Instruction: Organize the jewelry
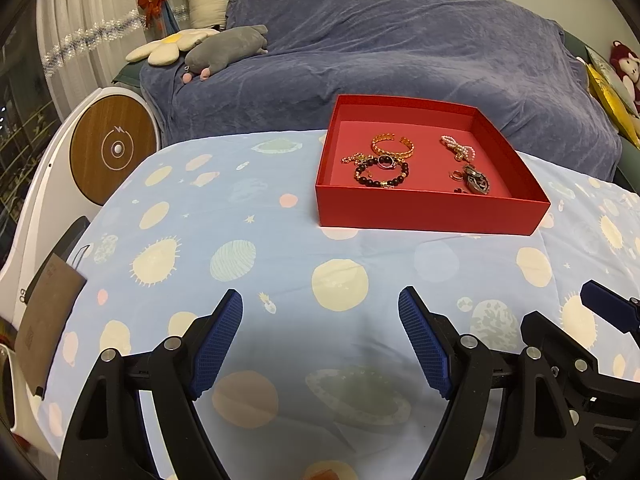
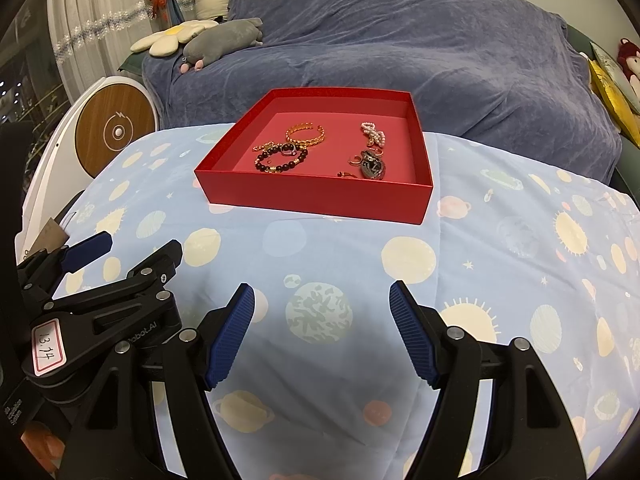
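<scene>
Blue-covered sofa (image 1: pixel 400 52) spans the far side, grey plush (image 1: pixel 228 50) on its left arm. Bench with planet-print cloth (image 1: pixel 248 240) fills the near ground. Red box (image 1: pixel 430 210) sits at far centre of the bench, lid off. Left gripper (image 1: pixel 320 344) hovers over near bench, jaws spread, nothing between them; right gripper (image 2: pixel 322 334) just beside it, jaws spread too, empty. All jewelry lies inside the box: dark bead bracelet (image 1: pixel 382 174) near-left, gold cuff bangle (image 1: pixel 393 145) just behind it, gold chain (image 1: pixel 354 158) touching the beads on the left, pearl piece (image 1: pixel 459 147) far-right, dark oval pendant (image 1: pixel 477 183) near-right, small gold ring (image 1: pixel 456 176) just left of the pendant.
</scene>
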`<state>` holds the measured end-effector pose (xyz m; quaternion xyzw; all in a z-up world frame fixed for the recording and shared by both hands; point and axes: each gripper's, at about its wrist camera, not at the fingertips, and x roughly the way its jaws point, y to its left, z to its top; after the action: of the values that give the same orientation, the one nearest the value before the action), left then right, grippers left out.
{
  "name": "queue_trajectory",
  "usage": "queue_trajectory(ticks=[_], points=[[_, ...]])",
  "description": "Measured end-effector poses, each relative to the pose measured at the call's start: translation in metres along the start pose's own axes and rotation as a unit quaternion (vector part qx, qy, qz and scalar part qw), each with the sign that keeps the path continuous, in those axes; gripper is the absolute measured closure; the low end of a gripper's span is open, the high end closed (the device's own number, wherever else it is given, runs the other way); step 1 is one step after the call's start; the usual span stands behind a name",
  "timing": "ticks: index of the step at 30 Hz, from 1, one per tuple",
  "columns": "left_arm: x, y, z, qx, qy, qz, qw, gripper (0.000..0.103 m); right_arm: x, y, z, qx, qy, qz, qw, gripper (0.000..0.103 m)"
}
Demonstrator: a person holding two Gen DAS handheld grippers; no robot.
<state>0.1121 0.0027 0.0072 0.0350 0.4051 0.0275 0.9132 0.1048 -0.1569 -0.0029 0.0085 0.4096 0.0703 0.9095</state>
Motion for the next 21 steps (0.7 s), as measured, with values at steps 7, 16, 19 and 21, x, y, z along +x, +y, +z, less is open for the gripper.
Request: queue_trajectory(ticks=[7, 16, 19, 21], points=[[-0.0007, 0.0002, -0.0001, -0.001, 0.001, 0.002, 1.0, 0.025, -0.0002, -0.0007, 0.001, -0.001, -0.001, -0.002, 1.0, 0.035], [-0.0023, 0.0001, -0.0005, -0.001, -0.001, 0.007, 1.0, 0.025, -0.0001, -0.0002, 0.0009, -0.001, -0.001, -0.002, 1.0, 0.035], [-0.0026, -0.0001, -0.001, -0.003, 0.001, 0.01, 0.9999, 0.025, -0.0001, -0.0008, 0.001, -0.001, -0.001, -0.002, 1.0, 0.035], [-0.0031, 0.0003, -0.0011, -0.005, 0.0, 0.011, 0.9999, 0.025, -0.0001, -0.0006, 0.0011, -0.001, -0.001, -0.002, 1.0, 0.035]])
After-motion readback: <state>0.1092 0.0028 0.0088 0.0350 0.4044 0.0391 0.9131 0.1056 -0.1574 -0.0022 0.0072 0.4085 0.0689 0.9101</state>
